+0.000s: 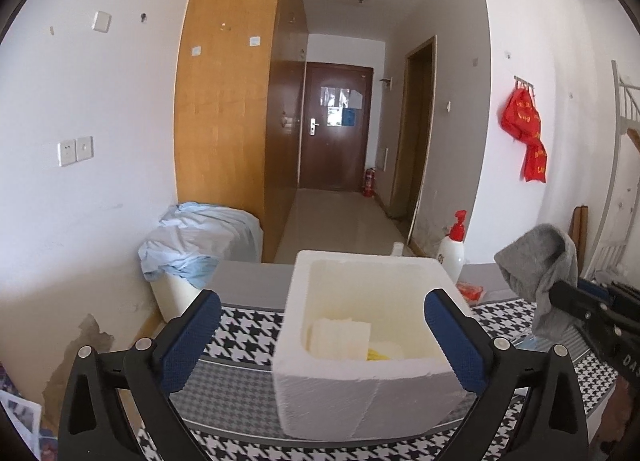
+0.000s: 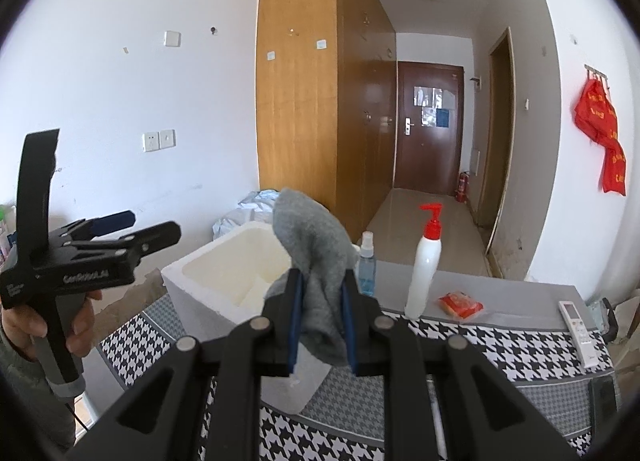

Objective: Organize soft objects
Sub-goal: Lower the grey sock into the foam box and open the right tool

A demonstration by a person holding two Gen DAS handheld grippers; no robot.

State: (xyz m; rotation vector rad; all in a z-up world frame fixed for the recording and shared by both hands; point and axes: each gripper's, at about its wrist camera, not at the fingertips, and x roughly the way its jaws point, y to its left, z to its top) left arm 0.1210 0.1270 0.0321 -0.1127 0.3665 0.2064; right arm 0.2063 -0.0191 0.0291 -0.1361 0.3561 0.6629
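A white foam box [image 1: 360,393] stands on the houndstooth tablecloth; it also shows in the right wrist view [image 2: 224,281]. Inside lie a white folded cloth [image 1: 340,337] and something yellow [image 1: 378,355]. My left gripper [image 1: 324,341] is open and empty, its blue pads either side of the box's near wall. My right gripper [image 2: 320,321] is shut on a grey cloth [image 2: 316,261], held in the air to the right of the box. That cloth also shows in the left wrist view [image 1: 540,265].
A white pump bottle with red top [image 2: 426,265], a blue spray bottle [image 2: 366,265], an orange packet [image 2: 460,305] and a white remote [image 2: 578,329] sit on the table. A bin draped in light blue cloth [image 1: 196,249] stands by the wall at left.
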